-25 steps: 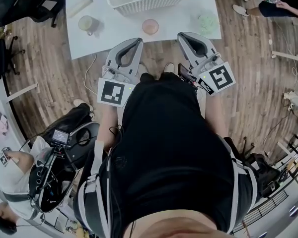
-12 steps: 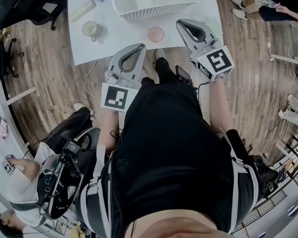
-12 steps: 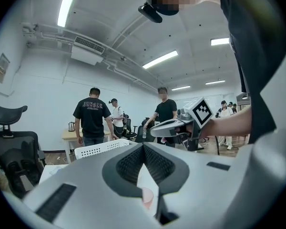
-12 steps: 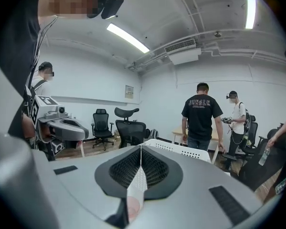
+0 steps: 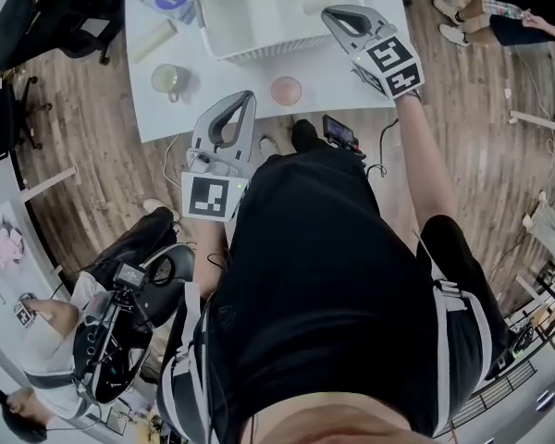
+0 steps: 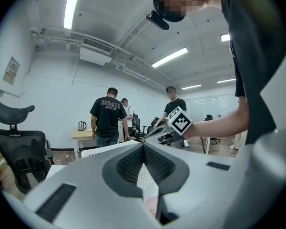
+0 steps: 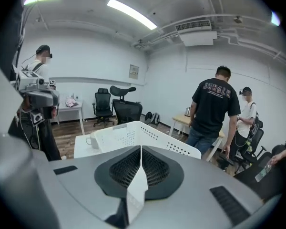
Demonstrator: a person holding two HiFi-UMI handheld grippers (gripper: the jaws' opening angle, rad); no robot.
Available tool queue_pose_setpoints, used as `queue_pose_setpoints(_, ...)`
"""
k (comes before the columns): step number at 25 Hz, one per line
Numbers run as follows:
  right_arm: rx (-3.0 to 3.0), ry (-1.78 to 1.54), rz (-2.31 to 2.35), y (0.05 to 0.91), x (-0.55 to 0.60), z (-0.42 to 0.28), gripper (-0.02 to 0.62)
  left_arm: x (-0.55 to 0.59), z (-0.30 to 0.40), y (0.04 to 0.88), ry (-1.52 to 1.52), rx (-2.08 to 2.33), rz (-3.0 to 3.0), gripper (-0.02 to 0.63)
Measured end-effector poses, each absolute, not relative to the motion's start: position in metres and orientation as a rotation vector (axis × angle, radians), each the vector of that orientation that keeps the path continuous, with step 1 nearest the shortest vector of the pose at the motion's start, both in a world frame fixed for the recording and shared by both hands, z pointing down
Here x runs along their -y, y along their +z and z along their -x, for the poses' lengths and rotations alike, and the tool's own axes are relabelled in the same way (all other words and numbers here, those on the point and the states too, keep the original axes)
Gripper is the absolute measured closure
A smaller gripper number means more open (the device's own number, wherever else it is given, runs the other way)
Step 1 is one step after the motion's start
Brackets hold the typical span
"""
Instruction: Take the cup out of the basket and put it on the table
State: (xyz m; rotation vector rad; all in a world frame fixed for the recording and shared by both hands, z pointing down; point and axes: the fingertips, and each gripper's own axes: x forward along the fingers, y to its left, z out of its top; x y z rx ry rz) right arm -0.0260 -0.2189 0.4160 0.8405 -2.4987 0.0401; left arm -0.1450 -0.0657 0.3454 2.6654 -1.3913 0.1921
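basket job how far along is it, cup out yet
Nothing looks done yet. Both grippers are shut and empty: the right gripper is over the basket's right rim, the left gripper at the table's near edge. Left to do: open, grasp the cup, lift it out, set it down. The basket's contents are too washed out to make out.

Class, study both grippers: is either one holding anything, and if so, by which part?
Nothing is held. The left gripper and the right gripper both have their jaws shut together with nothing between them.
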Motion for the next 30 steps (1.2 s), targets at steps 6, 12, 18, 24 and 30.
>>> queue_pose_setpoints(6, 2.400, -0.002, -0.663, 0.459, 0.281, 0.039, 0.575, 0.087, 0.150, 0.352, 0.222, 1.443, -2.618, 0.586)
queue_pose_setpoints(12, 2.331, -0.061, -0.535, 0.488, 0.304, 0.053, 0.575, 0.096, 0.156, 0.357, 0.245, 1.490, -2.571, 0.586)
queue_pose_setpoints(18, 2.255, -0.157, -0.420, 0.506, 0.310, 0.057, 0.574, 0.101, 0.158, 0.360, 0.244, 1.505, -2.551, 0.586)
queue_pose_setpoints(24, 2.057, -0.332, -0.191, 0.539, 0.309, 0.061, 0.488, 0.103, 0.163, 0.363, 0.256, 1.527, -2.522, 0.586)
queue_pose_setpoints(30, 1.897, -0.447, 0.030, 0.568, 0.309, 0.068, 0.462, 0.101, 0.172, 0.363, 0.247, 1.558, -2.486, 0.586)
